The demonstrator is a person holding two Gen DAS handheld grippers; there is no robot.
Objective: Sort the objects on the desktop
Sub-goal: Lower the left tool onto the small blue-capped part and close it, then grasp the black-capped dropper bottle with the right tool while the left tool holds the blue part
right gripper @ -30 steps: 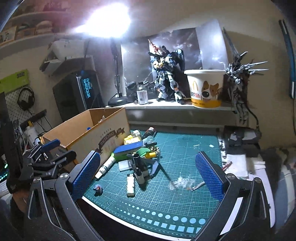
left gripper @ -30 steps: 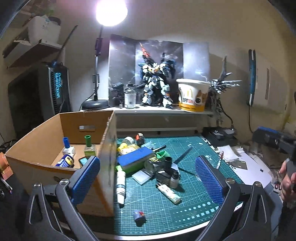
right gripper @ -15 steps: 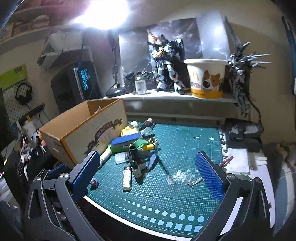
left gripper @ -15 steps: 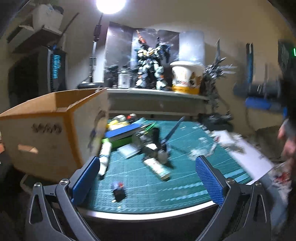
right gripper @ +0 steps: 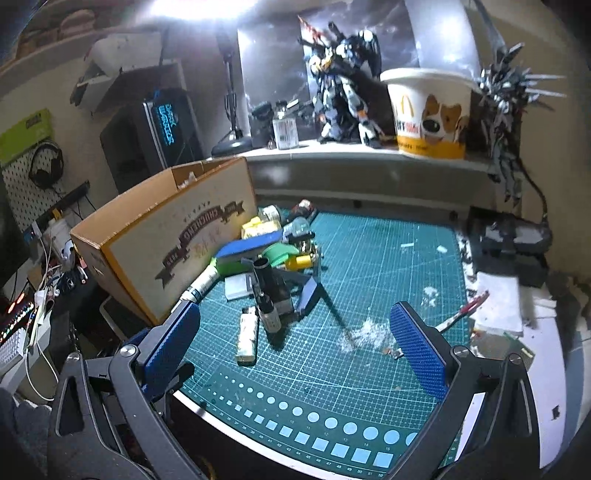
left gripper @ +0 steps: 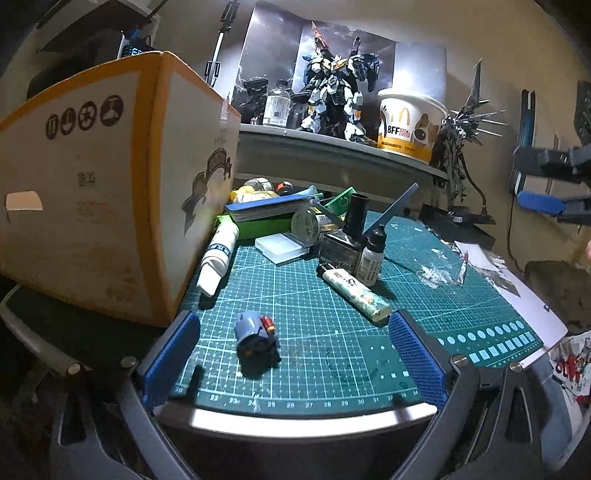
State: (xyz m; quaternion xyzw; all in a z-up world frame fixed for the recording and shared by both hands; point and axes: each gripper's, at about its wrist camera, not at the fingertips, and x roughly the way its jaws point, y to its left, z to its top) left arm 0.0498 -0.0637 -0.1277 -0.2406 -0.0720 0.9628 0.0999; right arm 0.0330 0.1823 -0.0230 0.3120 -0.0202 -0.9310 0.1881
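At the left stands the orange-edged cardboard box (left gripper: 110, 199), its corner just beside the left gripper (left gripper: 293, 360), whose blue-padded jaws are spread wide and hold nothing, low over the green gridded cutting mat (left gripper: 332, 354). Between those jaws, on the mat, lies a small grey-blue model part with a red tip (left gripper: 255, 334). Further right lie a pale printed lighter (left gripper: 356, 291) and a white dropper bottle with a black cap (left gripper: 371, 258); the right gripper (right gripper: 293, 343) hangs released above the mat.

Dim room; lamp glare (right gripper: 207, 5) blows out overhead, fisheye edges bend and darken.
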